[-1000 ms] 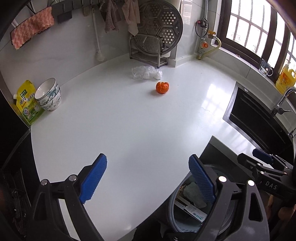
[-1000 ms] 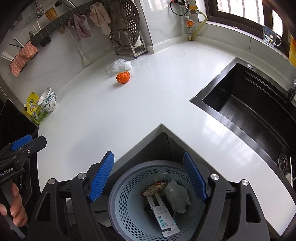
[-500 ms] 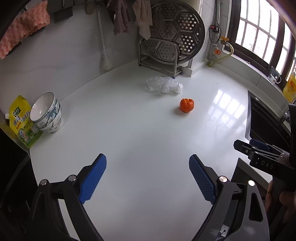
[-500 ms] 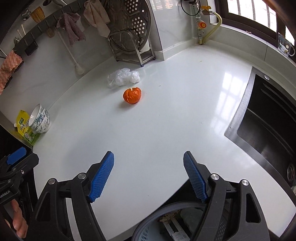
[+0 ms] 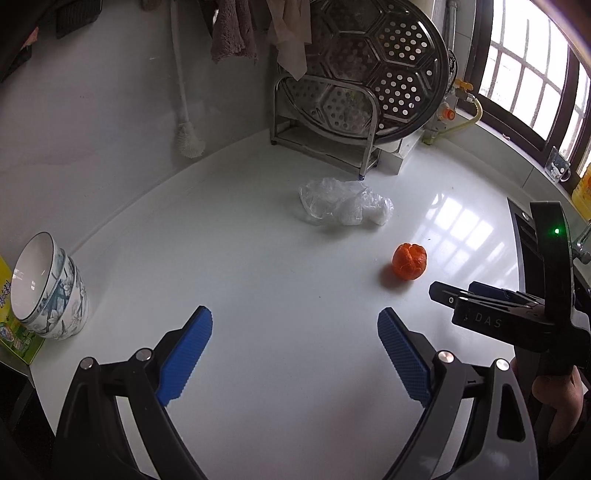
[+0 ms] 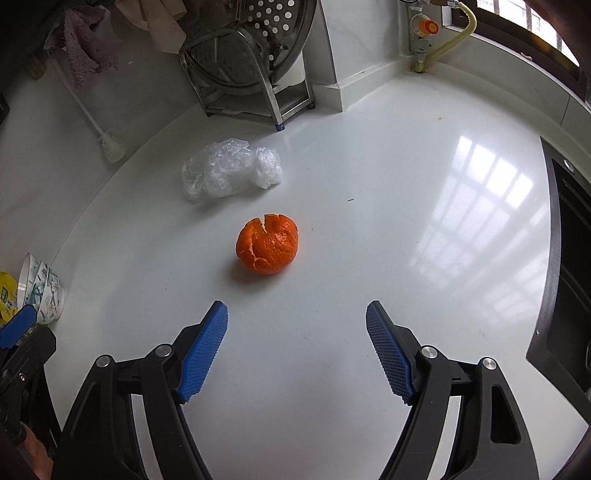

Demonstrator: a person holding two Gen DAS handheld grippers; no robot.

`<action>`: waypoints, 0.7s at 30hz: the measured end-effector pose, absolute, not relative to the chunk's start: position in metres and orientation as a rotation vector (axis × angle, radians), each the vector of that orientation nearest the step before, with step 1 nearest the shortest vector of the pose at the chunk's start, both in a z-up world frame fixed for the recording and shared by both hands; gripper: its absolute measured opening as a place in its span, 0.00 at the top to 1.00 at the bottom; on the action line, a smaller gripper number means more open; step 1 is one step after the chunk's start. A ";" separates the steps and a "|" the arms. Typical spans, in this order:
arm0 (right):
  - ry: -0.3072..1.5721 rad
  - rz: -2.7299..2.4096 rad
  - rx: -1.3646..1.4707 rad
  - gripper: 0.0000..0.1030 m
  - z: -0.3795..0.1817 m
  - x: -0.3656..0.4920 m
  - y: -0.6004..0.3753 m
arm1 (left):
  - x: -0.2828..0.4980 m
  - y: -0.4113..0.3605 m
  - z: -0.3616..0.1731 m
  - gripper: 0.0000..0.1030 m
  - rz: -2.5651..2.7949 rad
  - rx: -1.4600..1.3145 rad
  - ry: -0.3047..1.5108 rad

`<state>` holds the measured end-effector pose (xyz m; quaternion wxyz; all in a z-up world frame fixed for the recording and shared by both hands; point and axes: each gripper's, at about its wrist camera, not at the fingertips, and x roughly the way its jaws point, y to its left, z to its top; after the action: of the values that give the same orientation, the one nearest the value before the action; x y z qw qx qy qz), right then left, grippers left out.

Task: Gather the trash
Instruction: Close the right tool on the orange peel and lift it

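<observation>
White glossy countertop (image 6: 369,184) fills the view, window panes reflecting on it. The orange peel (image 6: 267,243) sits out in the open, crumpled clear plastic bag (image 6: 229,170) just beyond it, near the steel rack (image 6: 258,85) holding a perforated steamer tray (image 5: 373,70) against the wall. Right gripper (image 6: 295,347) hovers with jaws spread wide, empty, the peel ahead and slightly left of centre. Left gripper (image 5: 295,354) equally wide, nothing held. Stacked bowls (image 5: 48,288) at the far left edge, black sink (image 6: 569,277) on the right, cloths (image 5: 232,33) hanging above.
</observation>
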<state>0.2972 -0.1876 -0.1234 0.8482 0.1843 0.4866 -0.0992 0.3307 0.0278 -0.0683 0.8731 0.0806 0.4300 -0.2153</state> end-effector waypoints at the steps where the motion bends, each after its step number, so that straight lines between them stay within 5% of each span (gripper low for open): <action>1: 1.028 -0.208 0.388 0.28 -0.126 0.303 -0.187 | 0.336 0.027 -0.072 0.13 -0.450 0.175 0.904; 17: 1.016 -0.238 0.348 0.29 -0.150 0.346 -0.185 | 0.367 0.023 -0.101 0.13 -0.459 0.186 0.941; 21: 0.999 -0.166 0.377 0.54 -0.150 0.346 -0.185 | 0.375 0.016 -0.107 0.13 -0.467 0.192 0.944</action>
<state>0.3460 -0.1849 -0.1498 0.8575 0.1794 0.4757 -0.0789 0.3754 0.0162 -0.1072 0.8602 0.0915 0.4498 -0.2223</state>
